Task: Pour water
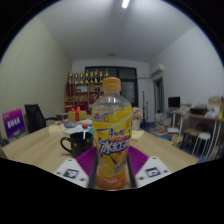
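The bottle (111, 132) is clamped upright between the gripper (111, 172) pads, long axis vertical (cap on, as far as can be judged). The black mug (76, 143) stands just beyond, leftward — a tilt that way is called for.

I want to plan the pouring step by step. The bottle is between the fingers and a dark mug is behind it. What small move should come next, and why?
Probably carry the bottle toward the mug before tilting. The gripper appears shut on the upright bottle, and the mug stands just beyond it on the table.
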`<action>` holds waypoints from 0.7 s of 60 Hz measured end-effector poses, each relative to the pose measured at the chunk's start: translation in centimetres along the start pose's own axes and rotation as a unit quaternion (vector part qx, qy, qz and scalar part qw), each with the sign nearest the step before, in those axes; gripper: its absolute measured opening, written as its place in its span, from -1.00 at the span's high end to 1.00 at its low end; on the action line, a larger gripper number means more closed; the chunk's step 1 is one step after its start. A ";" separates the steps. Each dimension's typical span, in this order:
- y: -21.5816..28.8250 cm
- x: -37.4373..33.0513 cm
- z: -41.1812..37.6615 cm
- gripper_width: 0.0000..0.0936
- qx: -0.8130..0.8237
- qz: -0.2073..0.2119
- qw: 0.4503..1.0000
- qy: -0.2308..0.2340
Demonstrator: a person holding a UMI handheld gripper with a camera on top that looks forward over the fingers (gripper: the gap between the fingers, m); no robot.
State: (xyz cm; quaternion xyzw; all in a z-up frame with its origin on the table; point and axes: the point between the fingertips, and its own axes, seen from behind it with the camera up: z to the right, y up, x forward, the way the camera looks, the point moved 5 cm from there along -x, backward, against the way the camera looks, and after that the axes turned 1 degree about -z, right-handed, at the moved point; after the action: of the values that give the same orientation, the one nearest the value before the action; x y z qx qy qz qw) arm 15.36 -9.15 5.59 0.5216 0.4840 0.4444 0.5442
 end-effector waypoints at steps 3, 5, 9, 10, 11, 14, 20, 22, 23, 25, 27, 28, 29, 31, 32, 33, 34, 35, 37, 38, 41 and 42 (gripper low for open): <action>0.1 0.6 -0.2 0.04 0.044 0.008 0.999 -0.008; 0.6 0.5 -0.1 0.04 0.064 0.014 0.998 -0.020; 0.2 0.7 0.2 0.08 0.093 0.017 0.995 -0.027; 0.2 0.7 0.1 0.09 0.094 0.018 0.995 -0.027; 0.2 0.8 -0.2 0.10 0.094 0.018 0.995 -0.027; 0.1 0.8 -0.4 0.16 0.086 0.014 0.996 -0.023; 1.2 1.5 0.2 0.28 0.008 0.018 0.999 -0.034; 2.9 1.9 0.6 0.28 -0.033 0.020 0.998 -0.040; 2.9 2.0 0.8 0.28 -0.057 0.024 0.997 -0.042; 5.3 2.4 2.7 0.28 -0.111 0.029 0.992 -0.048; 7.0 3.2 3.3 0.28 -0.175 0.037 0.982 -0.055; 7.8 3.8 4.0 0.28 -0.210 0.040 0.975 -0.060; 7.6 4.5 3.2 0.28 -0.246 0.044 0.966 -0.067; 9.4 5.6 3.9 0.28 -0.324 0.051 0.941 -0.076; 10.2 6.1 4.1 0.28 -0.367 0.053 0.925 -0.080; 10.8 6.5 2.9 0.28 -0.412 0.054 0.906 -0.079; 11.7 7.0 4.4 0.29 -0.452 0.063 0.886 -0.084; 12.3 7.5 4.5 0.29 -0.496 0.066 0.861 -0.087; 13.4 8.3 4.3 0.29 -0.583 0.073 0.804 -0.089; 13.9 8.8 4.1 0.28 -0.624 0.077 0.772 -0.089; 15.1 10.0 2.8 0.28 -0.732 0.091 0.670 -0.087; 15.4 10.3 2.5 0.28 -0.761 0.096 0.636 -0.086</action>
State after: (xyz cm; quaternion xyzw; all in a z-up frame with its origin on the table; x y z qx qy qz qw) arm 19.56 1.60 20.30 0.0030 -0.1271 0.6585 0.7418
